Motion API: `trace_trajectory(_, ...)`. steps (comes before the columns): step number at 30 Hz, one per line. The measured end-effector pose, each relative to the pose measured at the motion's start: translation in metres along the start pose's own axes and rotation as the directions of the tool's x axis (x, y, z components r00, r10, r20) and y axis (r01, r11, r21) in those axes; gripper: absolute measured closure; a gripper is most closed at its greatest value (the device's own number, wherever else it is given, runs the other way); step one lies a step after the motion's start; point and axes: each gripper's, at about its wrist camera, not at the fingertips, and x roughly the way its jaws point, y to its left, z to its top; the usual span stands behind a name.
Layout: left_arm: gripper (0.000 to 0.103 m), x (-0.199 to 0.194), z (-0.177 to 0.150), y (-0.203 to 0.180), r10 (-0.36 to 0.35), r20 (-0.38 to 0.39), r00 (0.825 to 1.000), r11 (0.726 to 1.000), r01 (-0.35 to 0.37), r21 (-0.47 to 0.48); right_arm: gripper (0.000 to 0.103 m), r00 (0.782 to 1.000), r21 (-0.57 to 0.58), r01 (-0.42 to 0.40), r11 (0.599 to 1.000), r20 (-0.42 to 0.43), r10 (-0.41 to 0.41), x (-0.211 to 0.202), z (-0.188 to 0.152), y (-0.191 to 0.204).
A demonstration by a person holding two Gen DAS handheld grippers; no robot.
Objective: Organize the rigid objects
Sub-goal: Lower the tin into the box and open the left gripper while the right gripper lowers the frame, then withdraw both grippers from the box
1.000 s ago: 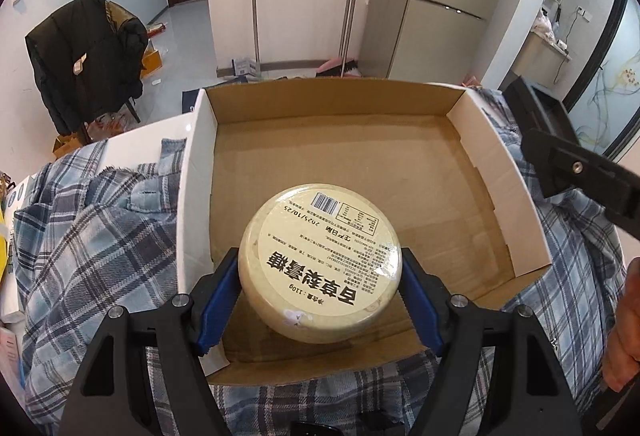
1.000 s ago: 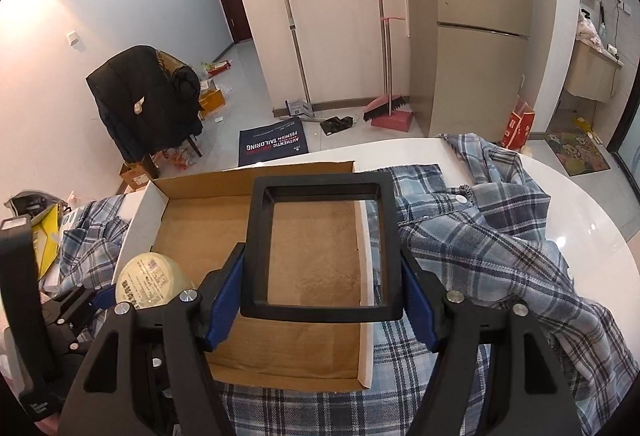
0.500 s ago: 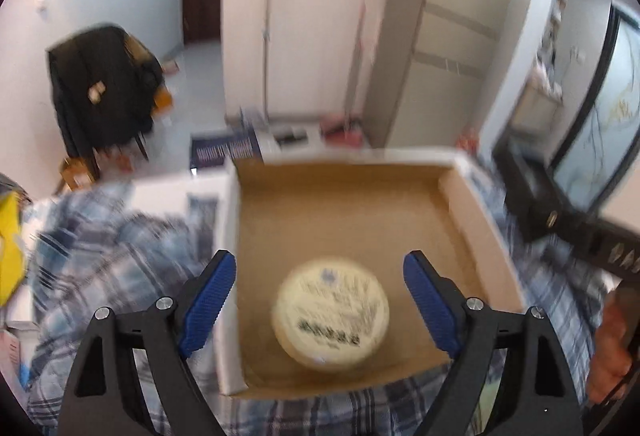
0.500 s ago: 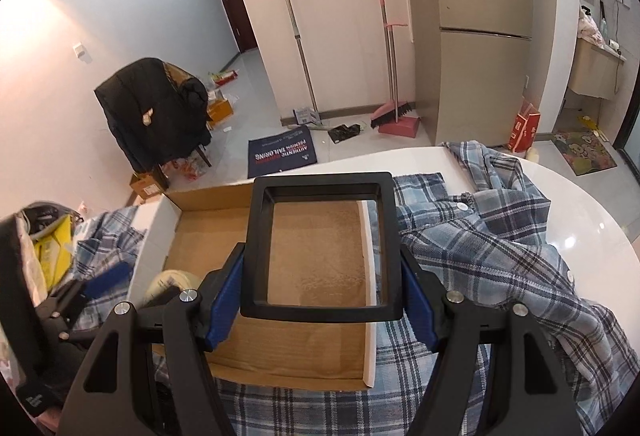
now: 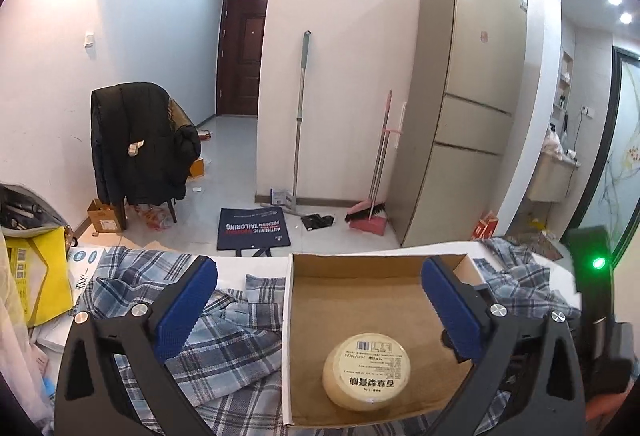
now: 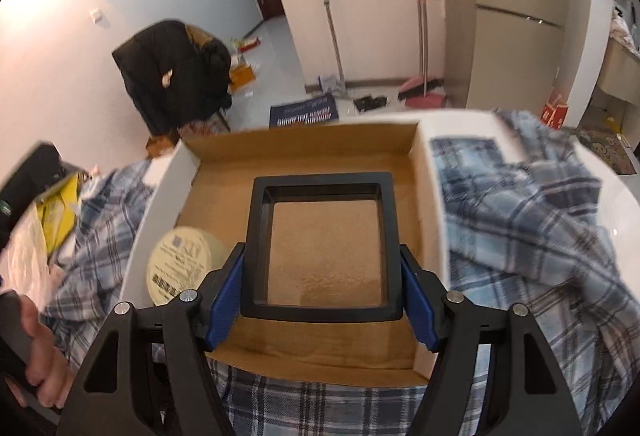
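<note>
Now the left gripper (image 5: 320,308) jaws have just opened wide, empty, while the right gripper (image 6: 322,300) jaws clamp the black frame (image 6: 324,248).

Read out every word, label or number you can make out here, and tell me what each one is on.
"AUTHENTIC PREMIUM TAILORING": dark blue bag on the floor, seen upside down.
Chinese heading, upside down, plus barcode and fine print: lid of the round container in the cardboard box; too small to read.
Blue lettering on the white packet at the table's left: too distorted to read.
Red sticker on the fridge: unreadable.

round tub (image 5: 366,372) in cardboard box (image 5: 356,264) | box on plaid shirt (image 5: 224,352)
</note>
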Motion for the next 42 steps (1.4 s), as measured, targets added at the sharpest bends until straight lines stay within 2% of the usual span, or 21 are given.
trace_trajectory(7, 0.0, 0.012, -0.002, -0.012, 0.051, -0.061, 0.997, 0.998, -0.049, 0.041, 0.034, 0.998, -0.015, 0.0, 1.0, -0.069, -0.001, 0.02, -0.01, 0.001)
trace_trajectory(9, 0.0, 0.012, -0.004, -0.01, 0.026, -0.055, 0.998, 0.999, -0.025, 0.021, 0.034, 0.997, -0.015, 0.009, 1.0, -0.08, -0.01, 0.024, -0.012, 0.0)
trace_trajectory(13, 0.0, 0.002, -0.001, -0.004, 0.025, 0.019, 1.0, 1.0, -0.025, -0.012, 0.034, 0.995, -0.038, 0.038, 0.999, -0.088, -0.041, 0.027, -0.014, 0.002)
trace_trajectory(15, 0.0, -0.002, -0.001, -0.002, 0.081, 0.057, 0.995, 0.996, -0.079, -0.033, 0.034, 0.994, -0.043, 0.055, 0.998, -0.09, -0.059, 0.028, -0.014, 0.003)
trace_trajectory(17, 0.0, -0.002, -0.003, 0.0, 0.114, 0.078, 0.99, 0.993, -0.111, -0.038, 0.028, 0.994, -0.043, 0.067, 0.997, -0.085, -0.071, 0.029, -0.013, 0.006)
trace_trajectory(19, 0.0, -0.008, 0.0, 0.002, 0.099, 0.093, 0.991, 0.994, -0.093, -0.059, 0.025, 0.996, -0.042, 0.061, 0.997, -0.069, -0.064, 0.022, -0.01, 0.007)
trace_trajectory(21, 0.0, -0.023, 0.005, 0.005, 0.077, 0.137, 0.988, 0.994, -0.065, -0.087, 0.025, 0.998, -0.035, 0.064, 0.997, -0.027, -0.065, 0.002, -0.007, 0.006)
trace_trajectory(22, 0.0, -0.04, 0.01, 0.005, 0.074, 0.193, 0.978, 0.992, -0.053, -0.111, 0.025, 0.998, -0.031, 0.069, 0.997, 0.0, -0.069, -0.009, -0.005, 0.006)
trace_trajectory(25, 0.0, -0.08, 0.014, 0.006, 0.085, 0.285, 0.955, 0.989, -0.047, -0.138, 0.025, 0.992, -0.048, 0.091, 0.995, 0.091, -0.086, -0.057, -0.005, 0.003)
trace_trajectory(27, 0.0, -0.095, 0.019, 0.007, 0.107, 0.281, 0.954, 0.99, -0.076, -0.12, 0.02, 0.984, -0.072, 0.113, 0.991, 0.147, -0.102, -0.087, -0.011, 0.002)
trace_trajectory(30, 0.0, -0.122, 0.014, 0.005, 0.09, 0.243, 0.966, 0.996, -0.082, -0.045, 0.017, 0.969, -0.081, 0.144, 0.986, 0.212, -0.124, -0.126, -0.024, 0.002)
trace_trajectory(34, 0.0, -0.172, -0.001, -0.004, 0.106, 0.284, 0.953, 0.994, -0.104, -0.022, 0.017, 0.953, -0.074, 0.139, 0.988, 0.28, -0.113, -0.178, -0.05, 0.001)
trace_trajectory(36, 0.0, -0.192, -0.003, -0.01, 0.097, 0.287, 0.953, 0.995, -0.1, -0.002, 0.017, 0.941, -0.057, 0.123, 0.991, 0.324, -0.099, -0.205, -0.061, -0.001)
trace_trajectory(38, 0.0, -0.22, -0.008, -0.016, 0.1, 0.334, 0.937, 0.995, -0.098, -0.022, 0.017, 0.926, -0.03, 0.103, 0.994, 0.368, -0.085, -0.229, -0.074, -0.004)
trace_trajectory(40, 0.0, -0.254, -0.016, -0.022, 0.093, 0.423, 0.901, 0.996, -0.077, -0.054, 0.017, 0.909, -0.007, 0.081, 0.997, 0.41, -0.071, -0.251, -0.087, -0.006)
trace_trajectory(42, 0.0, -0.277, -0.025, -0.029, 0.079, 0.464, 0.882, 0.997, -0.062, -0.052, 0.015, 0.895, -0.003, 0.078, 0.997, 0.44, -0.069, -0.266, -0.101, -0.005)
